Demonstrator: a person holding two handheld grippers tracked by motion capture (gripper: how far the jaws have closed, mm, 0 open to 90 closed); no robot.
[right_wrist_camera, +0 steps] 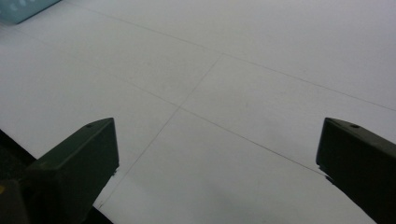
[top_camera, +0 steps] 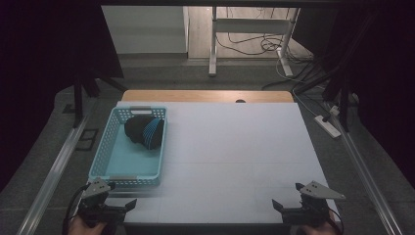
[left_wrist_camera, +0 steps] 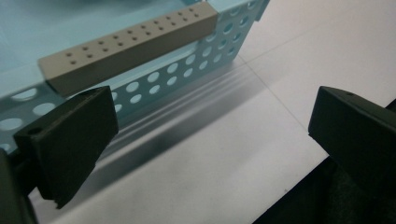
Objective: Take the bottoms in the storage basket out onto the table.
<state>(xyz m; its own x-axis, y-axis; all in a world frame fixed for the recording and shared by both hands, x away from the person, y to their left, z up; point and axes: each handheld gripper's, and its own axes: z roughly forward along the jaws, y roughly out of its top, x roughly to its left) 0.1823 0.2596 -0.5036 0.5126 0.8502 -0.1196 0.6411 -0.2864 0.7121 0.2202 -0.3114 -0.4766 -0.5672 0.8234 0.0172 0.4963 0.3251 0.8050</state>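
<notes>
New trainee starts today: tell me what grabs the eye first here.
The light blue perforated plastic basket on the white table's left side stands out, with a dark rolled cloth with blue stripes at its far end. Near the front edge, the left gripper and right gripper wait open and empty.

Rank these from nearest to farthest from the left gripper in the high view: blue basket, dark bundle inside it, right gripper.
From the left gripper:
1. Blue basket, just ahead, at the table's left.
2. Dark bundle, in the basket's far end.
3. Right gripper, at the table's near right corner.
</notes>
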